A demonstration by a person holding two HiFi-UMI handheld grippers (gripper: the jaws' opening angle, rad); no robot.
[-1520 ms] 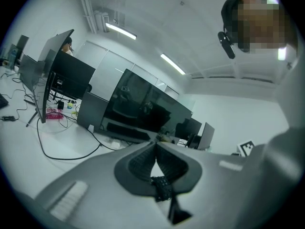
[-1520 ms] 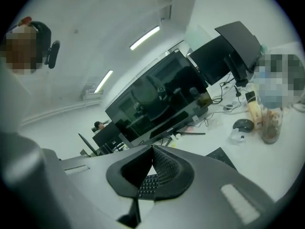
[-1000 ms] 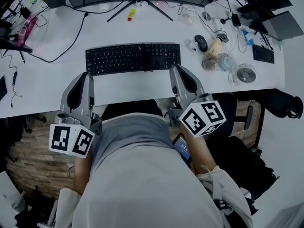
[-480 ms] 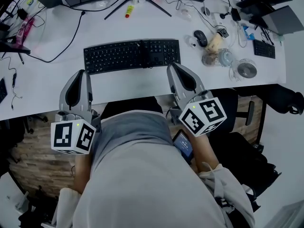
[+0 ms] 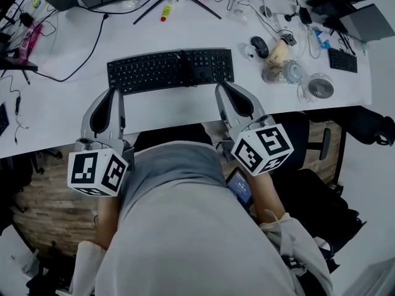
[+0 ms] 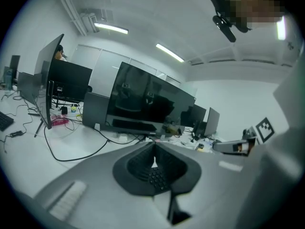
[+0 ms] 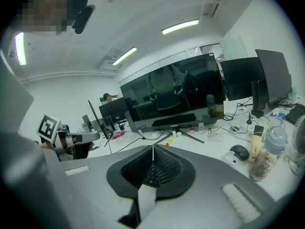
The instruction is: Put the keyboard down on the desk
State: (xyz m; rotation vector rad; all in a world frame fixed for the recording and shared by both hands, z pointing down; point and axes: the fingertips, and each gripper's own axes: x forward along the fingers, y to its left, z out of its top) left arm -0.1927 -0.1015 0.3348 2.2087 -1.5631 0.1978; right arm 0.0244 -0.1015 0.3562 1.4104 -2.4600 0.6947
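Note:
The black keyboard (image 5: 171,69) lies flat on the white desk (image 5: 166,110), in front of the monitor stand. My left gripper (image 5: 113,91) is shut and empty, its tips just short of the keyboard's near left corner. My right gripper (image 5: 220,85) is also shut and empty, its tips by the near right corner. In the left gripper view the left gripper (image 6: 153,144) has its jaws meeting in a line, with keys showing through the gap below. The right gripper view shows the right gripper (image 7: 152,147) the same way. Neither gripper holds the keyboard.
A mouse (image 5: 260,47), a bottle and cups (image 5: 281,63) and a small fan (image 5: 320,90) crowd the desk's right side. Cables (image 5: 74,60) trail across the left. A second small keyboard (image 5: 341,60) sits far right. The monitor stand's legs (image 5: 179,5) spread behind the keyboard.
The head view has shifted slightly. Both grippers stay shut near the desk's front edge, and the keyboard has not moved on the desk.

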